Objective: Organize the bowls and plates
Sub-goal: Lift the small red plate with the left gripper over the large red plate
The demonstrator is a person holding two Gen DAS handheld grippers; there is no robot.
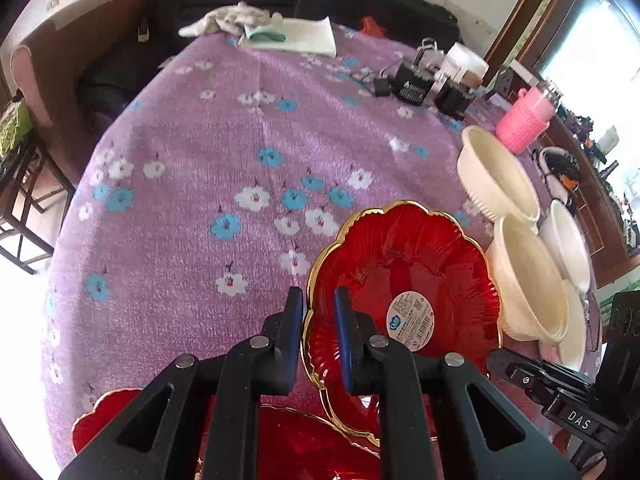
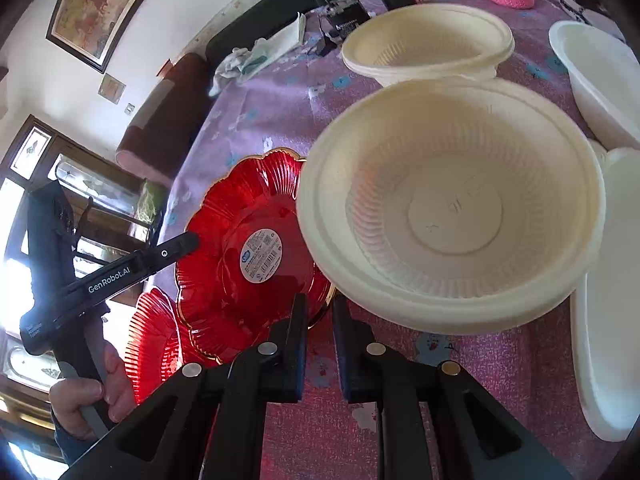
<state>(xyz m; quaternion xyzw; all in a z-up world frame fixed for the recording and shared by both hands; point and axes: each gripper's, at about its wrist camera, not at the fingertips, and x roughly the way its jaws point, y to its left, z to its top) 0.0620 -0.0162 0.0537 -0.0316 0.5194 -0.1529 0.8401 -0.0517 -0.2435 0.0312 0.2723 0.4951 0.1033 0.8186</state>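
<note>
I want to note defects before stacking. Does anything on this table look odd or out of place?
The red plate, whose rim sits between the left tongs, carries a round barcode sticker in its middle, which looks odd on tableware. Nothing seems spilled or broken.

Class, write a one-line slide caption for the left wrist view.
Left gripper jaws straddle the gold rim of a red plate on a purple flowered tablecloth, cream bowls alongside.

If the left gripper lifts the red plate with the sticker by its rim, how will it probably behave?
The red plate looks like glossy glass, so probably rigid, slippery between the pads and breakable. Its scalloped gold rim gives an uneven grip. Held at one edge by the left gripper, it may tilt.
</note>
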